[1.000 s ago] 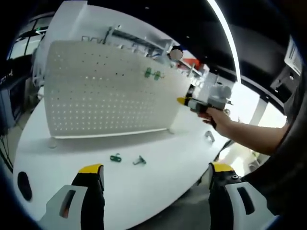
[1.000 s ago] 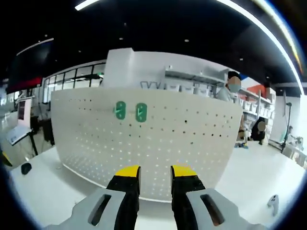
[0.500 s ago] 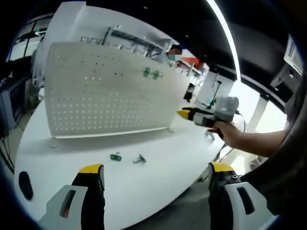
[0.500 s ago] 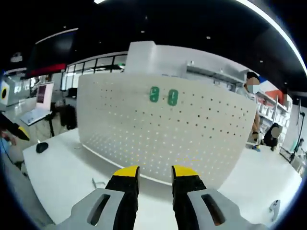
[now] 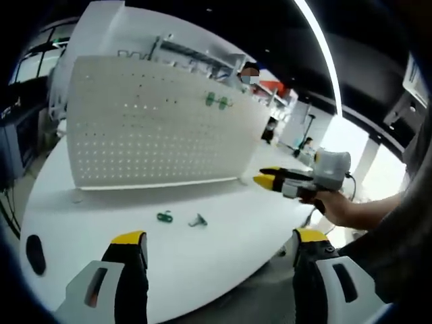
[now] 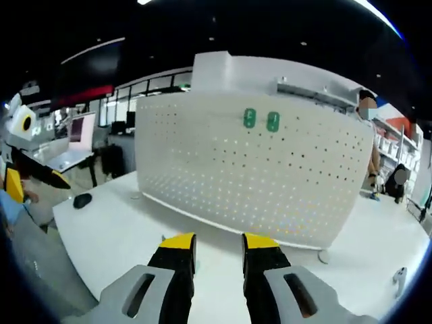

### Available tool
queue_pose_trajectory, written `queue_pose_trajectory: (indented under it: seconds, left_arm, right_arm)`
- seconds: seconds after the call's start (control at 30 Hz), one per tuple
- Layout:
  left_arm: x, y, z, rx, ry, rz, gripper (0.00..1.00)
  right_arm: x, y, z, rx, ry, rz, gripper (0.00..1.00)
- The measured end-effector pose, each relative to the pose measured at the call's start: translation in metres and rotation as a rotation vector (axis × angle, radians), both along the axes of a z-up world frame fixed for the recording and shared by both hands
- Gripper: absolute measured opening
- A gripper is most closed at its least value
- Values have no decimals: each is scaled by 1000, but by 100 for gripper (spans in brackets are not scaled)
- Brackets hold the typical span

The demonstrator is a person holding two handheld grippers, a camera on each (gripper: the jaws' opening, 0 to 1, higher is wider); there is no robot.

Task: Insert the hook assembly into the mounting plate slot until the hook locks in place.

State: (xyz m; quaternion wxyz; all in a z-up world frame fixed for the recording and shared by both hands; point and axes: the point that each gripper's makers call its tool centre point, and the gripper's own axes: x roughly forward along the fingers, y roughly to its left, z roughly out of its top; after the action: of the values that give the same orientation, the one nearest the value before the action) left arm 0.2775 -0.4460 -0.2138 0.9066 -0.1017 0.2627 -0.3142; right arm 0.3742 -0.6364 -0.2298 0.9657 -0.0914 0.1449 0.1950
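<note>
Nearest in the left gripper view, the left gripper [image 5: 219,246] has its yellow-tipped jaws spread wide with nothing between them, poised over the near edge of the white bench [image 5: 223,253]. A little beyond them, two small hook pieces lie loose on the bench top just beside each other: a green plastic hook [image 5: 165,217] and a grey metal hook [image 5: 197,220]. To the right of these, the right gripper [image 5: 266,177] comes in held by a person's hand [image 5: 335,206]; in the right gripper view its own jaws [image 6: 219,242] stand close together with a narrow gap and nothing visibly held. Farther back stands the upright white perforated mounting plate [image 6: 256,182], with two green hooks [image 6: 261,120] already seated side by side in its upper rows. The step in hand looks like picking up a loose hook. It would be done well by lowering one gripper straight over the green piece, pinching its body so the prongs stay free and pointing forward, then carrying it level to an empty row near the mounted pair and pressing until it seats, while the other gripper keeps plate and bench in sight. A black mouse [image 6: 82,200] rests far left.
</note>
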Motion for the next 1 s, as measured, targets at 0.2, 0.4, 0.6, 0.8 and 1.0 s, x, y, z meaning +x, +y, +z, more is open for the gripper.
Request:
queue_pose_trajectory:
  seconds: [0.2,0.4,0.6,0.8,1.0]
  left_arm:
    - [0,1,-2,-1,6,4,90]
    - [-2,2,-6,7,15,2,90]
    - [-2,3,-8,11,22,2,90]
    - [-3,3,-12,11,33,0,90]
    - [-3,4,-12,14,30,2,90]
  right_arm:
    - [-19,7,-10,17,15,2,26]
    - [-41,19,-23,24,48,37,27]
    - [-54,19,-24,26,65,50,27]
    - [-69,20,-27,4,76,72,27]
    - [-79,22,-31,8,94,83,27]
